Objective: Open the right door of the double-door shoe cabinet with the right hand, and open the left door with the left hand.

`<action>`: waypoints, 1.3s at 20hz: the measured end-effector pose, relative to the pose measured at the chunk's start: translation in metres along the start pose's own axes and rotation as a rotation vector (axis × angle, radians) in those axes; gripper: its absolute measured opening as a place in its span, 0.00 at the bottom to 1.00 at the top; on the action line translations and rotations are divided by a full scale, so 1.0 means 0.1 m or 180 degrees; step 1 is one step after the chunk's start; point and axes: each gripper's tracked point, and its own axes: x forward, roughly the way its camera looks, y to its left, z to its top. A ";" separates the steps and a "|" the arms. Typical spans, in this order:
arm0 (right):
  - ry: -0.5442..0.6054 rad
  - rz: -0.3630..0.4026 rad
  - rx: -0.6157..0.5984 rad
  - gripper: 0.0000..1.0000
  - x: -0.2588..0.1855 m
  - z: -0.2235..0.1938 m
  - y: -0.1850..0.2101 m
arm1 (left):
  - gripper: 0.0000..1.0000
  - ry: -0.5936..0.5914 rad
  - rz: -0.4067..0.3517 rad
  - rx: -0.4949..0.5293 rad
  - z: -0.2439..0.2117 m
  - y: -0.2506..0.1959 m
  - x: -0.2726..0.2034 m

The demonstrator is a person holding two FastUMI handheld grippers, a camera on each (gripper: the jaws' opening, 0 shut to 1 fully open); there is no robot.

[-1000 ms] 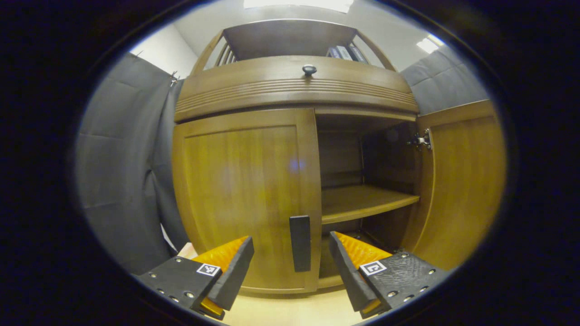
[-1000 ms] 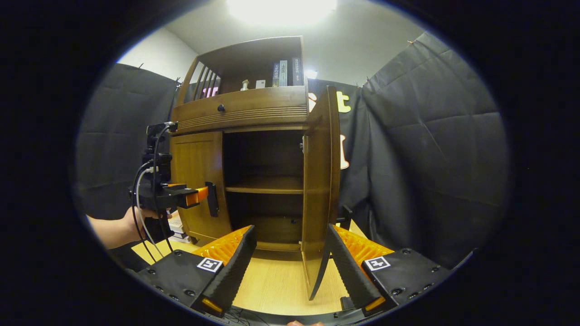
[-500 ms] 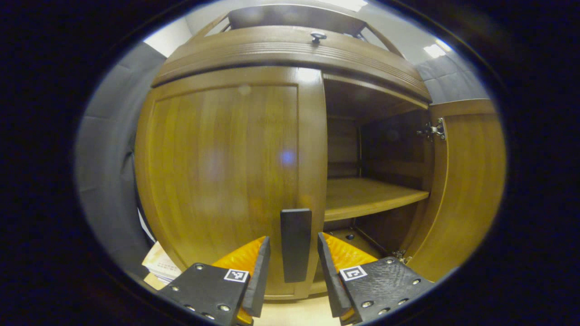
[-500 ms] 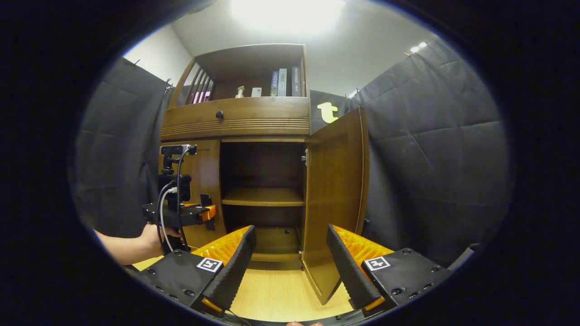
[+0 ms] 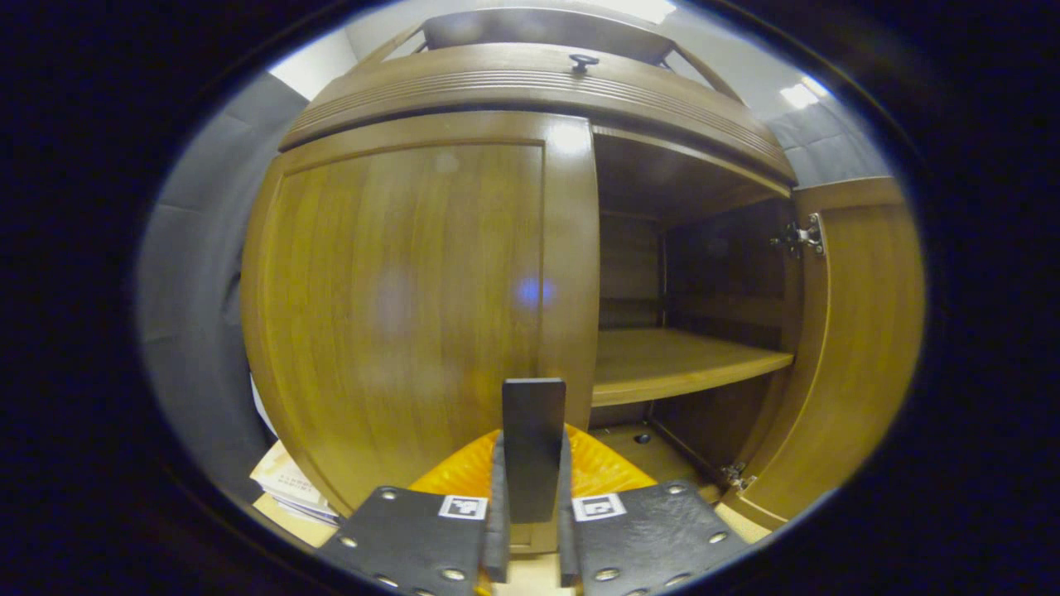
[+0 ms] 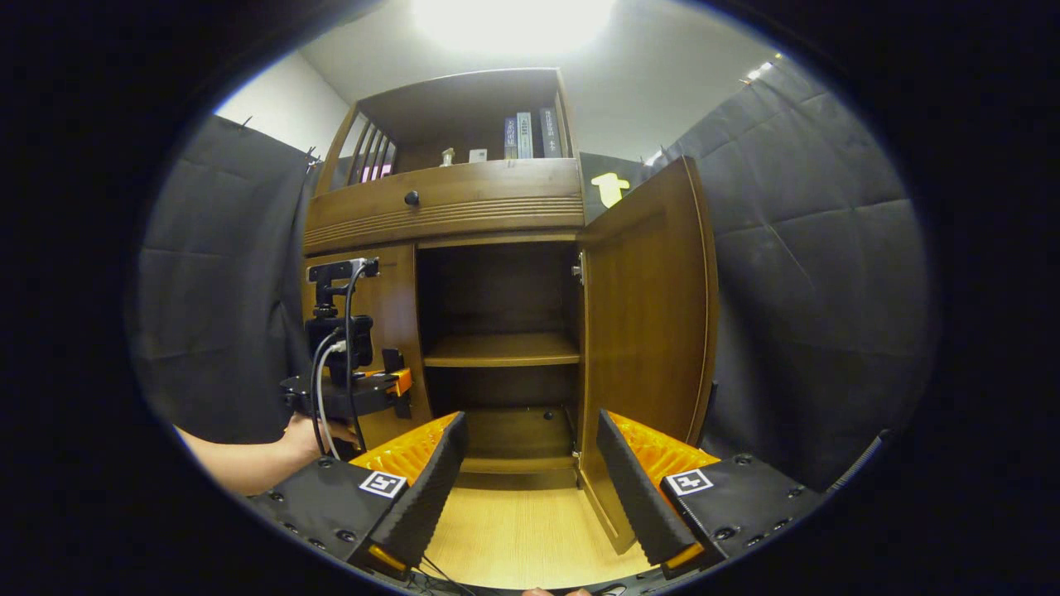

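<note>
Shoe cabinet (image 6: 464, 215) taken as the landmark throughout.

Right half: done, as far as the pictures show. The right door (image 6: 650, 331) stands swung wide out from the cabinet's right edge, its inner face showing, the hinge (image 5: 802, 238) bare at its top inner corner. Behind the opening, the inner shelf (image 5: 671, 364) is exposed across the cabinet's right compartment. The right gripper (image 6: 526, 476) sits in front of the cabinet, apart from it, fingers spread wide with nothing between them; the right door is just beside its right finger in the right gripper view, but I judge no contact.

Left half: started, not finished. The left door (image 5: 414, 314) lies flush against the cabinet front, with no gap visible along its top edge or at its free edge. The dark upright handle (image 5: 532, 447) sits low on the door's free edge, next to the open compartment. The left gripper (image 5: 530, 530) has its fingers drawn in against both sides of that handle; in the left gripper view the handle rises straight up from between them, so I read this as a grasp in place. The right gripper view shows the same gripper at the left door with a hand (image 6: 310, 430) behind it.

Remaining, by my estimate: pull the left door outward about the hinge on the cabinet's left side, then let go. Roughly half done.
</note>
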 end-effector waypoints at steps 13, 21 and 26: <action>0.0087 0.0054 0.0198 0.98 0.09 -0.19 0.12 | 0.08 -0.0045 -0.0228 -0.0055 -0.04 0.02 -0.31; 0.0126 0.0171 0.0168 0.98 0.11 -0.32 0.35 | 0.07 -0.0094 -0.0409 -0.0051 -0.17 0.04 -0.87; 0.0115 0.0219 0.0158 0.98 0.15 -0.33 0.44 | 0.07 -0.0111 -0.0459 -0.0077 -0.22 0.17 -1.18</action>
